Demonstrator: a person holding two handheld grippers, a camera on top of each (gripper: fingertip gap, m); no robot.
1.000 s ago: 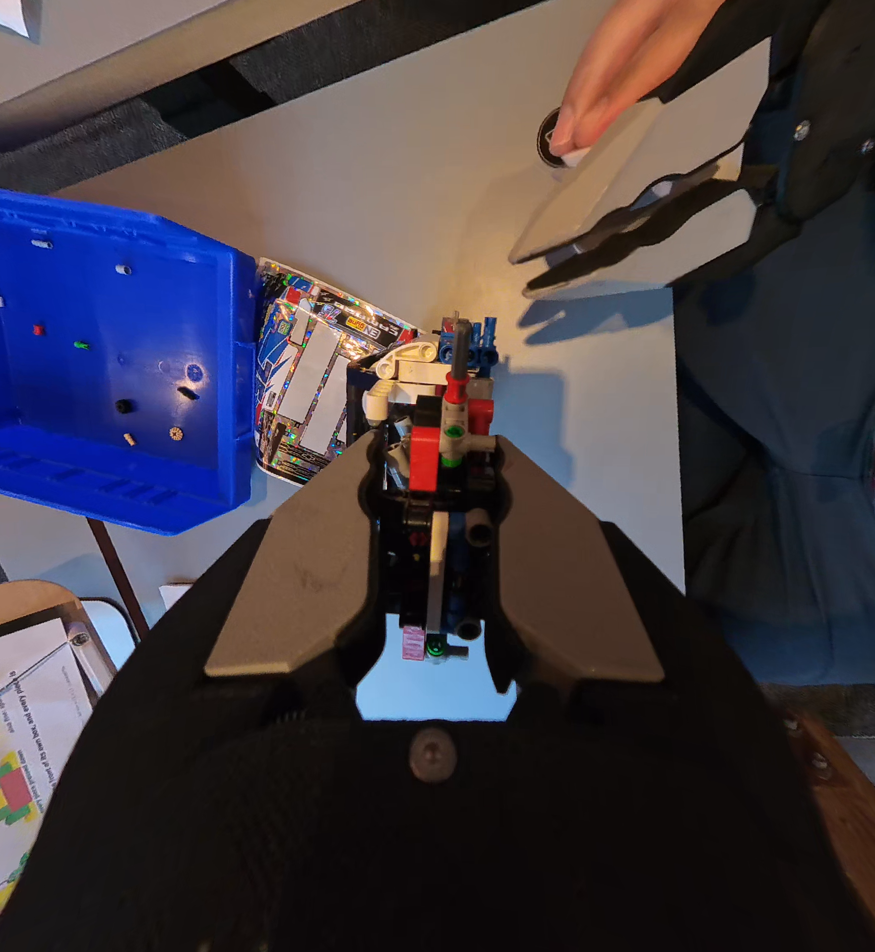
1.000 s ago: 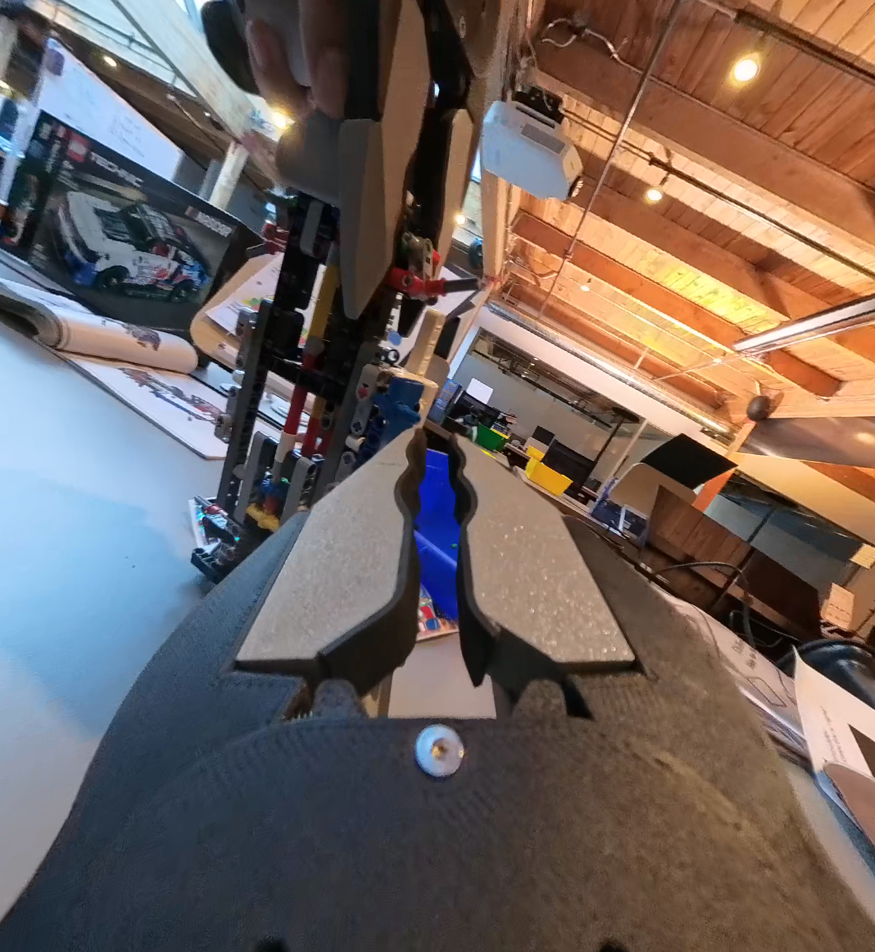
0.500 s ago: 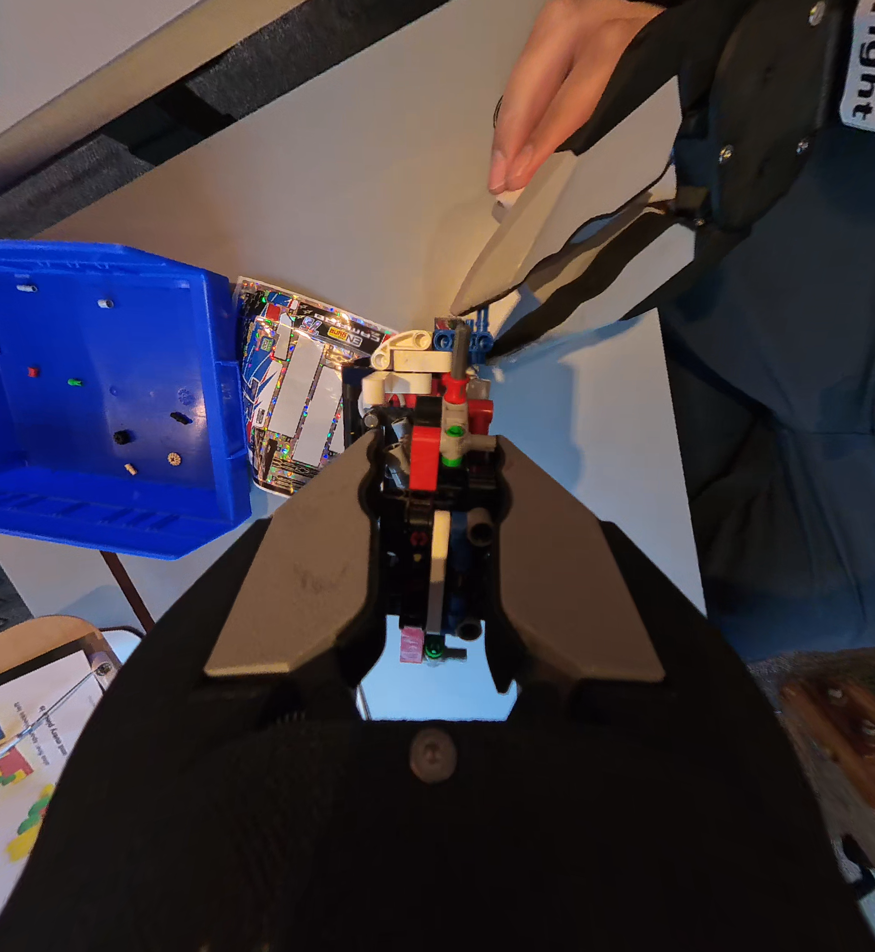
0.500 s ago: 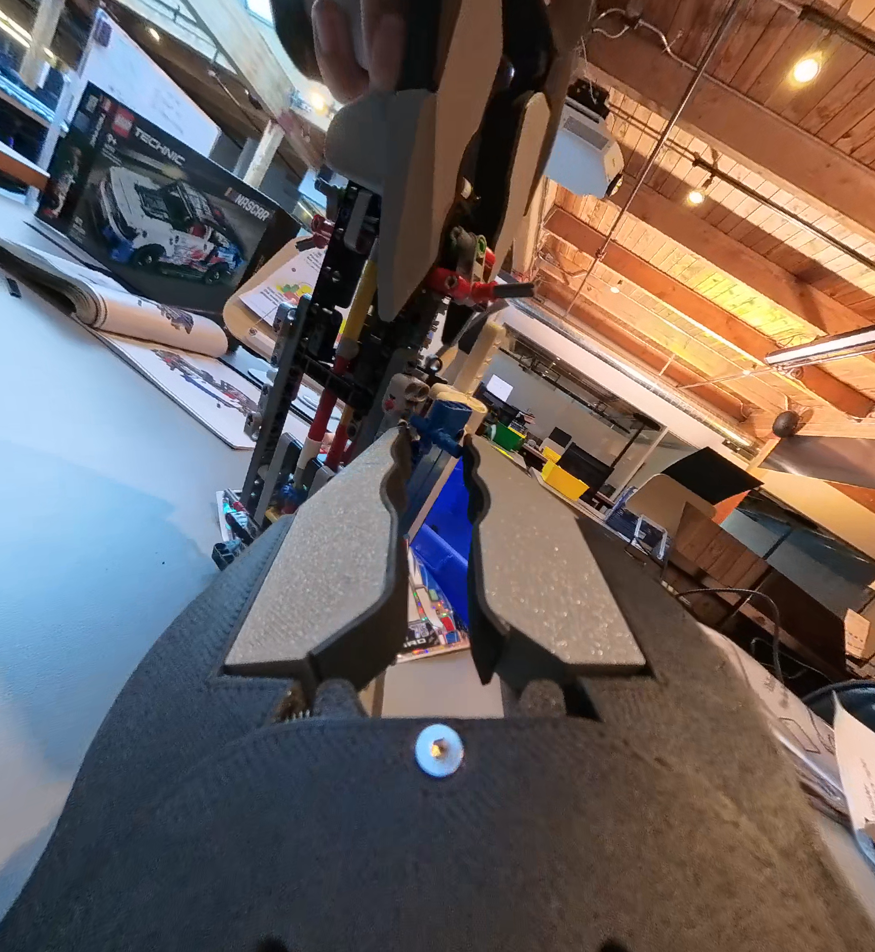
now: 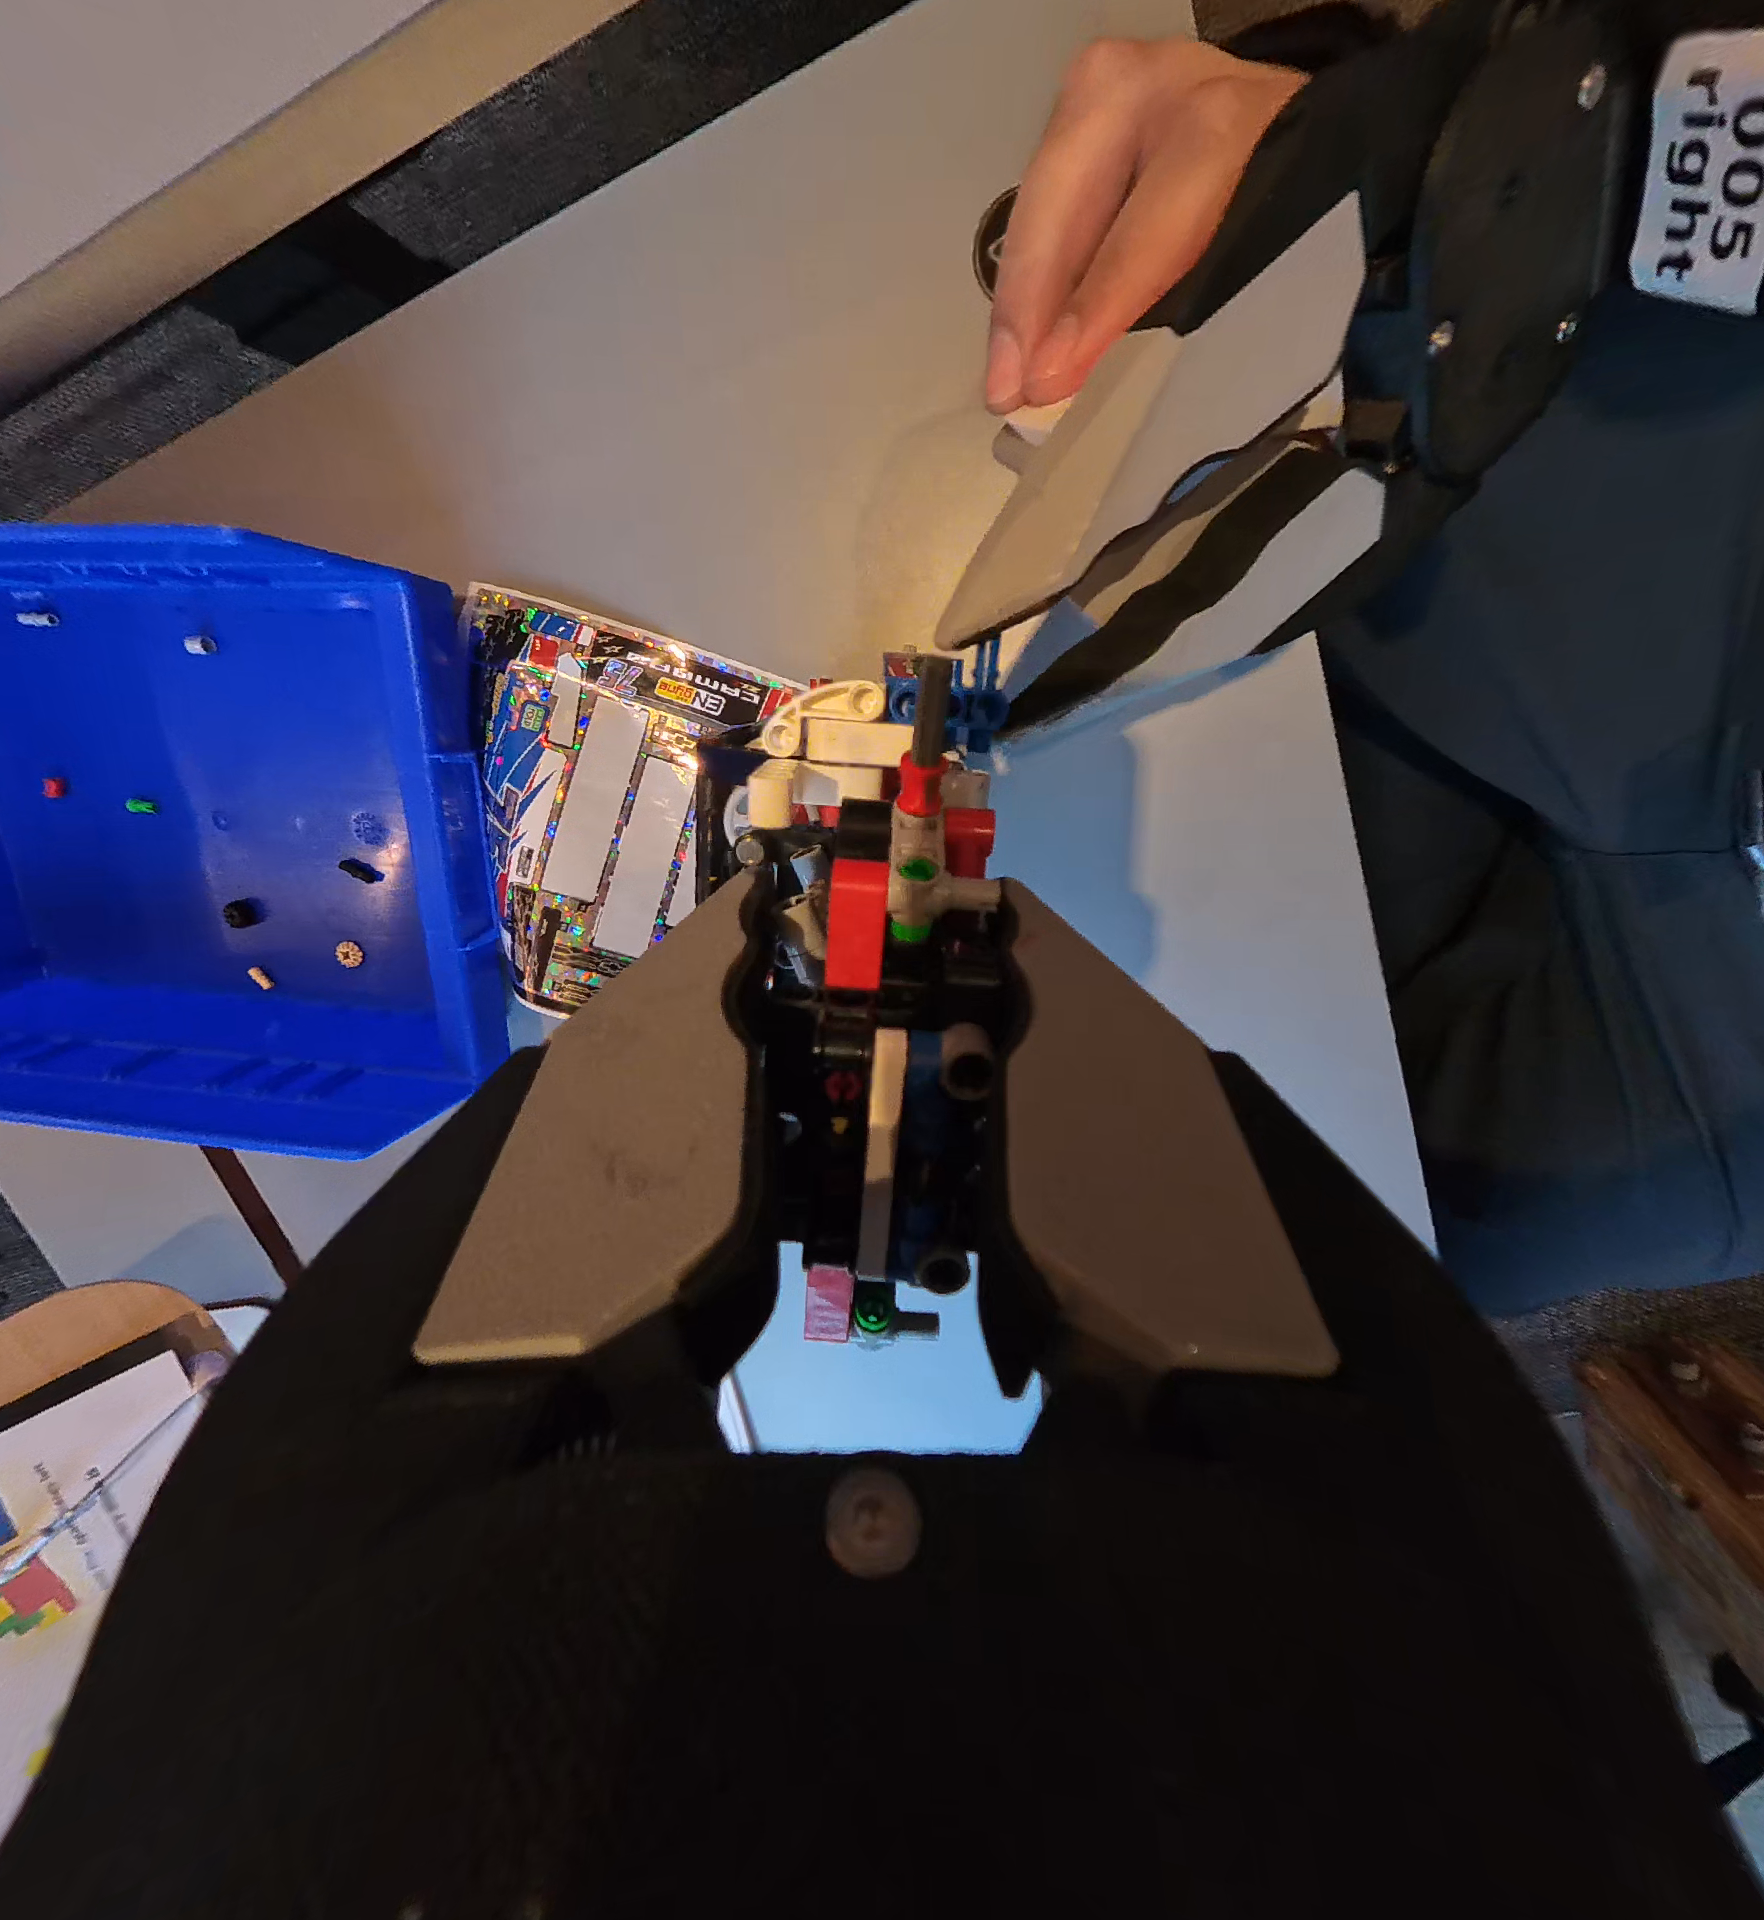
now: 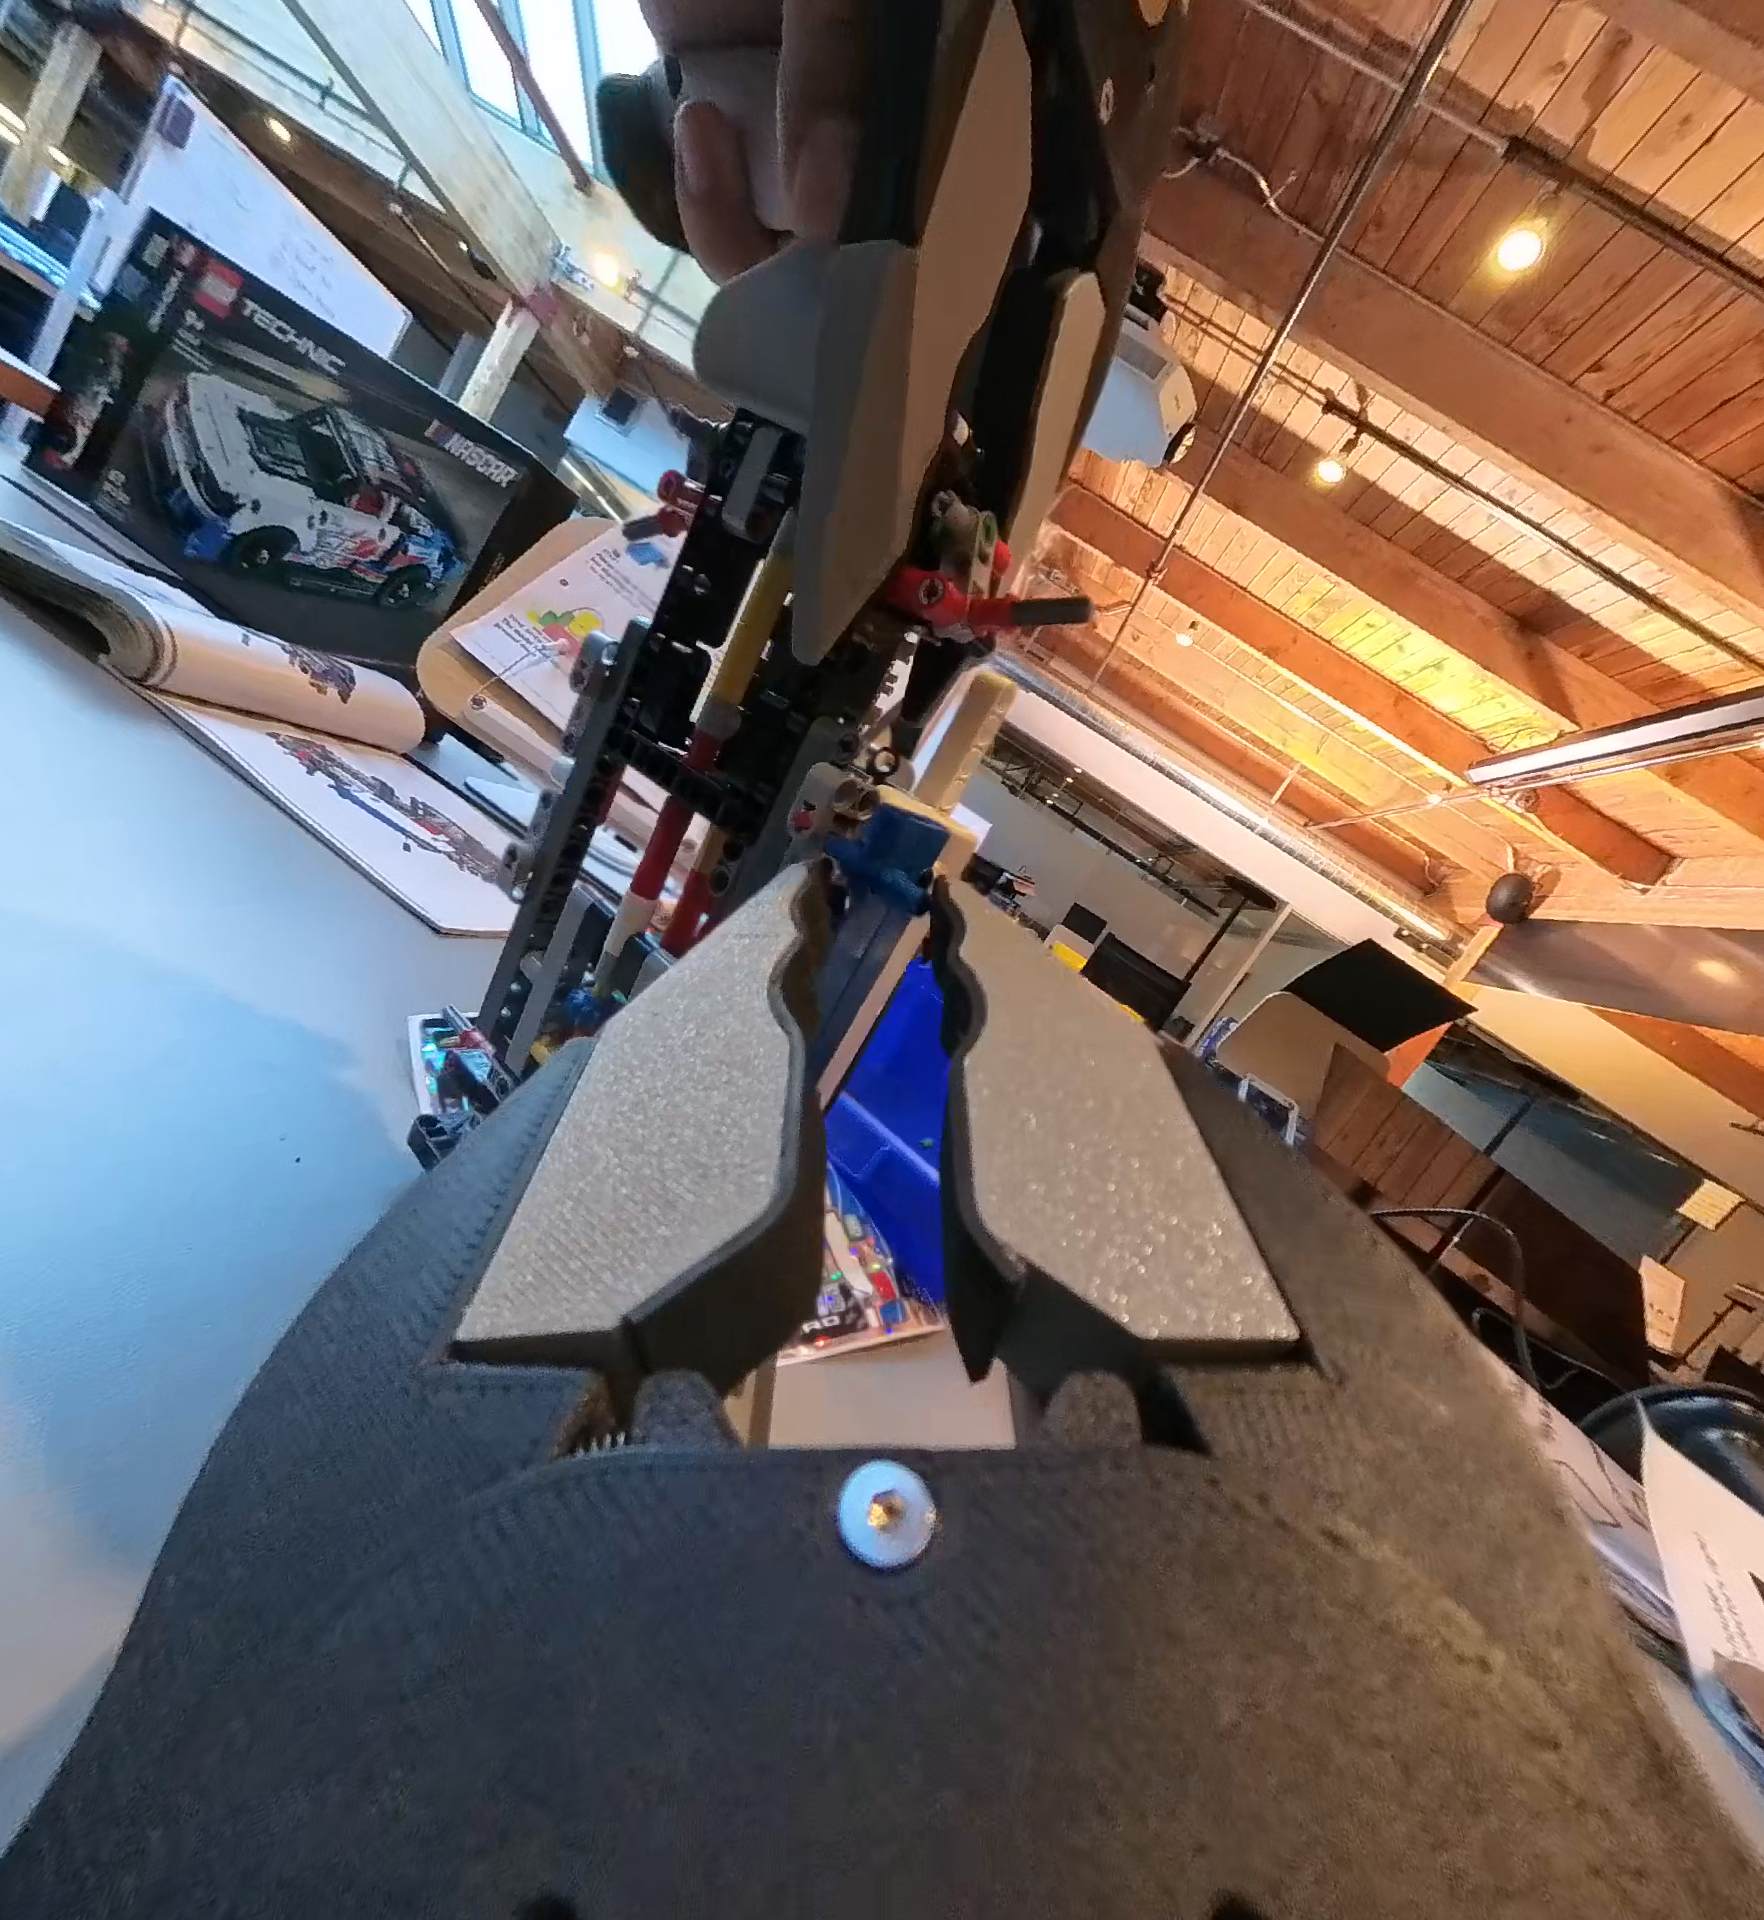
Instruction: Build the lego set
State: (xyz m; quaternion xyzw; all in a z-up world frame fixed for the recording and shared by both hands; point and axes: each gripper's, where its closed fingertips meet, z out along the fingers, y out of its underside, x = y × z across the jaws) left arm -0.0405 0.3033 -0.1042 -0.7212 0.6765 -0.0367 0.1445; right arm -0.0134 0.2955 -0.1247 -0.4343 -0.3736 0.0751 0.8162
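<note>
My left gripper (image 5: 878, 894) is shut on the lego model (image 5: 862, 935), a black frame with red, white, grey and blue parts, and holds it upright above the white table (image 5: 670, 416). My right gripper (image 6: 873, 904) is narrowly open, its tips on either side of a blue part (image 6: 893, 836) at the model's lower end. Whether the tips touch it I cannot tell. In the left wrist view the right gripper (image 5: 992, 665) comes in from the upper right, with a hand (image 5: 1096, 229) on its upper finger. The left gripper (image 6: 909, 468) also shows in the right wrist view, coming down from the top onto the model (image 6: 670, 727).
A blue bin (image 5: 182, 831) with several small loose parts lies on the left. A shiny sticker sheet (image 5: 597, 810) lies beside it under the model. The set's box (image 6: 286, 468), an open instruction booklet (image 6: 265, 675) and a clipboard with paper (image 6: 535, 634) lie behind. Spacing between my two grippers at the tips: around 5 cm.
My right gripper has moved in to the model, and its tips now flank the blue part. Its gap has widened slightly. The left gripper still holds the model.
</note>
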